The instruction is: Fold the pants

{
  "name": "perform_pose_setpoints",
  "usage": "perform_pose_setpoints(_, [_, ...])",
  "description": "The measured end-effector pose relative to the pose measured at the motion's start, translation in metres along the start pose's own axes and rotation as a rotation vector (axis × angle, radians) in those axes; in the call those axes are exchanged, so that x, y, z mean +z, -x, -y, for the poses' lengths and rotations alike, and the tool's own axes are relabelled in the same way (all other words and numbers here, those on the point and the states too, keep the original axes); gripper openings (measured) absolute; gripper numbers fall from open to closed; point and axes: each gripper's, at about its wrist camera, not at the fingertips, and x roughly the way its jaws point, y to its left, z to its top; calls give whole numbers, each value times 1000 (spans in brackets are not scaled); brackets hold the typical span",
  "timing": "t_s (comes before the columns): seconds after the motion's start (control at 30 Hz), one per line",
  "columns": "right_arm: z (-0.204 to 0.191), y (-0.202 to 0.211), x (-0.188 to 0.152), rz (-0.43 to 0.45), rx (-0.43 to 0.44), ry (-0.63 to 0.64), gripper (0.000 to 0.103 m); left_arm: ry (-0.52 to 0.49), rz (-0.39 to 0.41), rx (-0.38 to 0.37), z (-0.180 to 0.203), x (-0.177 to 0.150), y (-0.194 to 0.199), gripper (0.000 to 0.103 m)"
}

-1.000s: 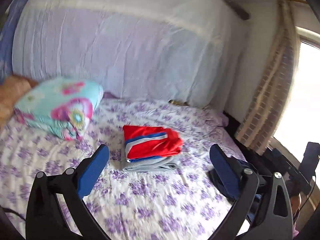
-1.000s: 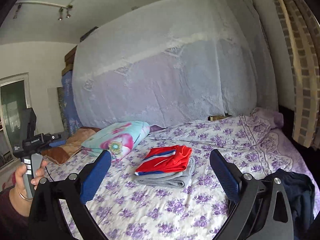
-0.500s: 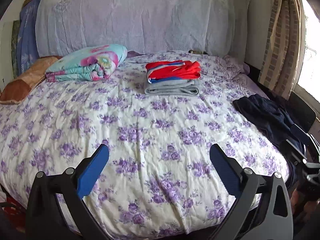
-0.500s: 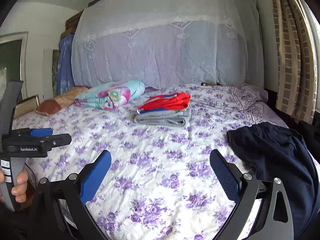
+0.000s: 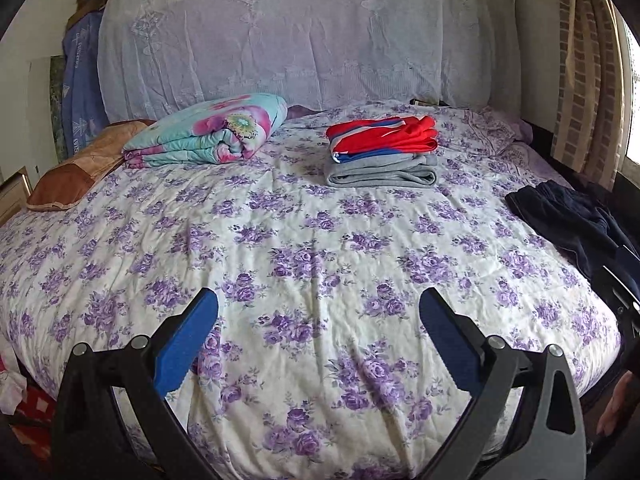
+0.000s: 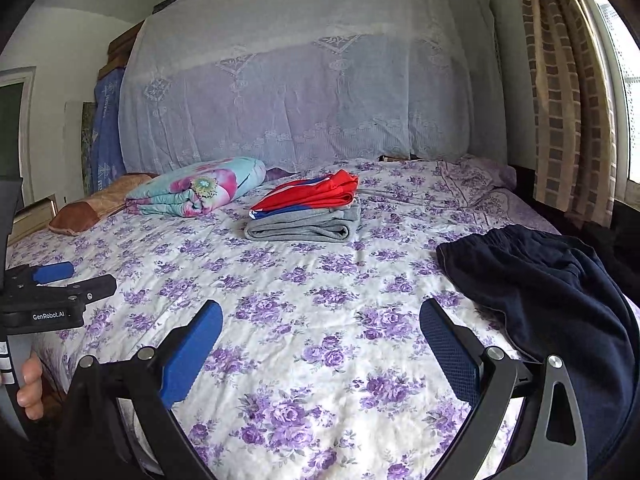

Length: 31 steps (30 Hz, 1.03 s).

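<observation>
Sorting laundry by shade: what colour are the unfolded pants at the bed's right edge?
Dark navy pants, plain; clearest in the right wrist view.

The bed (image 5: 304, 248), spread with a white sheet printed in purple flowers, carries a folded red and grey clothes stack (image 5: 382, 152) at its far middle. A rolled floral quilt (image 5: 208, 132) and brown pillow (image 5: 76, 172) lie far left. Crumpled dark navy pants (image 6: 552, 292) lie at the right edge.

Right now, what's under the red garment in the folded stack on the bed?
Under the red garment a blue and white layer shows at the edge, then folded grey pants resting on the floral bedsheet. Whether anything lies inside the folds is hidden.
</observation>
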Motion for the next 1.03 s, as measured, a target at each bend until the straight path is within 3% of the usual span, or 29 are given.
perform_pose_setpoints(0.17, [-2, -8, -2, -14, 0, 1, 99, 11, -12, 49, -5, 0, -7, 98])
perform_pose_setpoints(0.47, [-4, -13, -4, -22, -9, 9, 99, 20, -41, 52, -9, -3, -17, 98])
perform_pose_setpoints(0.7, [-8, -18, -7, -33, -11, 19, 99, -13, -1, 57, -6, -2, -14, 98])
perform_pose_setpoints(1.03, [-7, -17, -9, -30, -25, 17, 99, 4, -42, 70, -11, -2, -20, 98])
